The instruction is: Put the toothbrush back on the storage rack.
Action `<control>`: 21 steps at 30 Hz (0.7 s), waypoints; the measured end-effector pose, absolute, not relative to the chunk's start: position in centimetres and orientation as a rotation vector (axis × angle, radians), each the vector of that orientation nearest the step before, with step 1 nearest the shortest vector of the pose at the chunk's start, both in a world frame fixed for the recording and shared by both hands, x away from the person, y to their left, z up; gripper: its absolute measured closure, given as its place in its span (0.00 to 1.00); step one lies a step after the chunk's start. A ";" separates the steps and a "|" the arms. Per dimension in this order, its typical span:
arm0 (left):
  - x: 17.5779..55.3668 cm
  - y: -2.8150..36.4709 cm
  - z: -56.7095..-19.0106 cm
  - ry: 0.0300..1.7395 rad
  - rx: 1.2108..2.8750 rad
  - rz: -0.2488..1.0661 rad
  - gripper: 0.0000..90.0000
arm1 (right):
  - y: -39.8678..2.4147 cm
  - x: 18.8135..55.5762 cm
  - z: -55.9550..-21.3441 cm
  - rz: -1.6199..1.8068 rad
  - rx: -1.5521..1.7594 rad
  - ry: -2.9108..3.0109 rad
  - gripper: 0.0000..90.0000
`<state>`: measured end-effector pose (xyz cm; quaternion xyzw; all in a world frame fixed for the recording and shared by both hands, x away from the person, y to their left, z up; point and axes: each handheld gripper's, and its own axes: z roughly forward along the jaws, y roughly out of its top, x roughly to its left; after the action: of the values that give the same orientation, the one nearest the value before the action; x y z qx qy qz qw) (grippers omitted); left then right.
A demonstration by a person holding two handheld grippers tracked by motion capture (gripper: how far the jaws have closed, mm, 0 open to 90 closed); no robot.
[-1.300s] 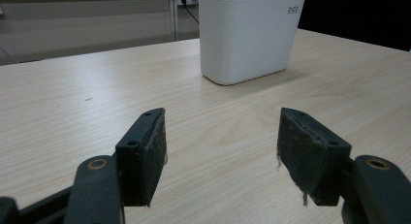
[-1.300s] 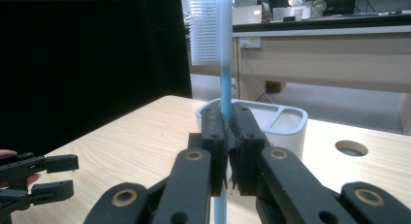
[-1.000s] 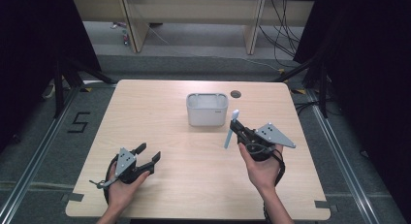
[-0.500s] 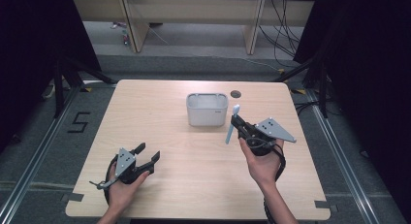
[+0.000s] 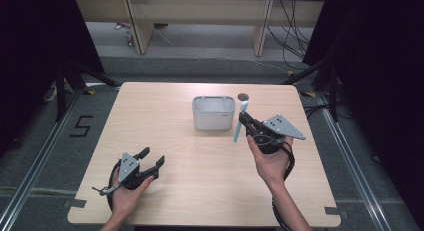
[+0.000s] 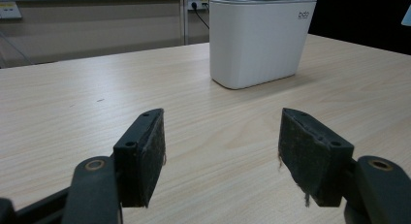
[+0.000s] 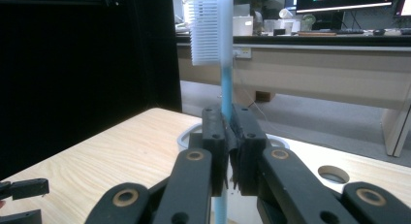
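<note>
Overhead and gripper-mounted views of a two-handed tabletop scene. The right gripper [image 5: 243,122], held in the person's right hand [image 5: 272,163], is clamped on the handle of a blue toothbrush [image 5: 239,122]. In the high view the toothbrush stands nearly upright, slightly tilted, with its head uppermost and level with the far rim of the white holder [image 5: 214,113]; it is just beside the holder's right end, and whether the two touch cannot be told. In the right gripper view the two black jaws meet around the pale blue handle [image 7: 224,95], and the white bristle head [image 7: 204,29] rises above them with the bristles facing left; the holder's rim [image 7: 186,134] lies directly behind the jaws.

The left gripper [image 5: 151,159] rests low over the near left part of the table [image 5: 165,126] in the person's left hand [image 5: 127,191], well apart from the holder. Its jaws stand wide apart with nothing between them; the left gripper view shows both pads [image 6: 150,153] framing bare wood, with the white holder [image 6: 261,40] farther off, upright on the table.

A round hole [image 5: 243,97] is cut in the tabletop just beyond the holder's right corner.
</note>
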<state>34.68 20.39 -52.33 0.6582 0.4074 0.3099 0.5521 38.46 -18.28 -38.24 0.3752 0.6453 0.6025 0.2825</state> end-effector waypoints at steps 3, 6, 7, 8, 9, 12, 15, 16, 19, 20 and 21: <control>34.7 20.4 -52.3 0.963 1.555 0.733 0.37 | -18.4 38.7 -38.1 1.587 1.000 1.721 0.96; 34.7 20.4 -52.3 0.964 1.552 0.731 0.37 | -18.3 38.9 -38.0 1.592 1.018 1.729 0.96; 34.7 20.4 -52.3 0.964 1.548 0.729 0.37 | -18.3 39.0 -38.0 1.592 1.007 1.719 0.95; 34.7 20.4 -52.3 0.964 1.547 0.727 0.37 | -18.3 39.1 -38.0 1.598 1.010 1.723 0.96; 34.7 20.4 -52.4 0.965 1.543 0.726 0.37 | -18.2 39.1 -37.9 1.592 1.017 1.725 0.95; 34.7 20.4 -52.3 0.964 1.545 0.728 0.37 | -18.2 39.4 -37.9 1.599 0.998 1.722 0.96; 34.7 20.4 -52.4 0.966 1.542 0.727 0.37 | -18.2 39.7 -37.7 1.587 0.994 1.718 0.95; 34.7 20.4 -52.4 0.967 1.541 0.729 0.37 | -18.2 39.7 -37.6 1.587 0.994 1.723 0.95; 34.7 20.4 -52.4 0.968 1.539 0.729 0.37 | -18.0 39.9 -37.5 1.593 0.996 1.715 0.95; 34.7 20.4 -52.4 0.968 1.539 0.729 0.37 | -18.1 40.0 -37.5 1.586 0.997 1.717 0.95; 34.7 20.4 -52.4 0.969 1.539 0.729 0.37 | -18.0 40.0 -37.4 1.577 1.012 1.718 0.95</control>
<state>34.68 20.40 -52.36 0.6523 0.4105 0.3088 0.5574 40.00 -18.03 -37.44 0.3804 0.6456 0.5926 0.2955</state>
